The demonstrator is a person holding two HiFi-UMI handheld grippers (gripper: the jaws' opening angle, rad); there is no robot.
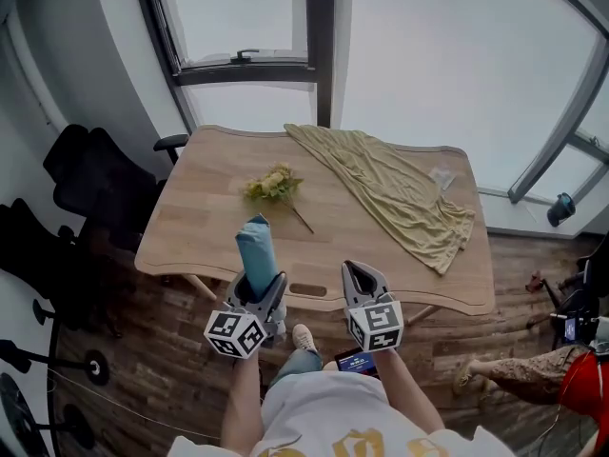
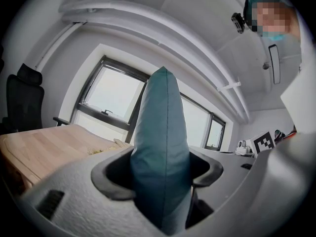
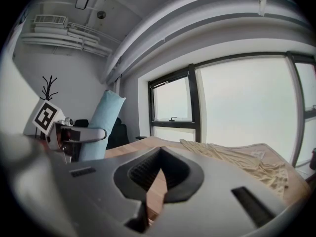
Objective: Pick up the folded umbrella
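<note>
The folded umbrella [image 1: 255,250] is a teal fabric tube that stands upright over the near edge of the wooden table [image 1: 205,227]. My left gripper [image 1: 260,291] is shut on its lower part. In the left gripper view the umbrella [image 2: 160,147] fills the gap between the jaws of the left gripper [image 2: 158,171]. The right gripper view shows the umbrella [image 3: 101,127] off to the left, sticking up out of the left gripper [image 3: 74,133]. My right gripper [image 1: 365,279] hangs beside it to the right, shut with nothing in it, and its jaws meet at a thin slit [image 3: 159,174].
On the table lie a bunch of yellow-green flowers [image 1: 274,185] and an olive cloth [image 1: 400,193] spread toward the right edge, with a small clear item [image 1: 442,175] beside it. A black office chair [image 1: 90,184] stands to the left. Windows rise behind the table.
</note>
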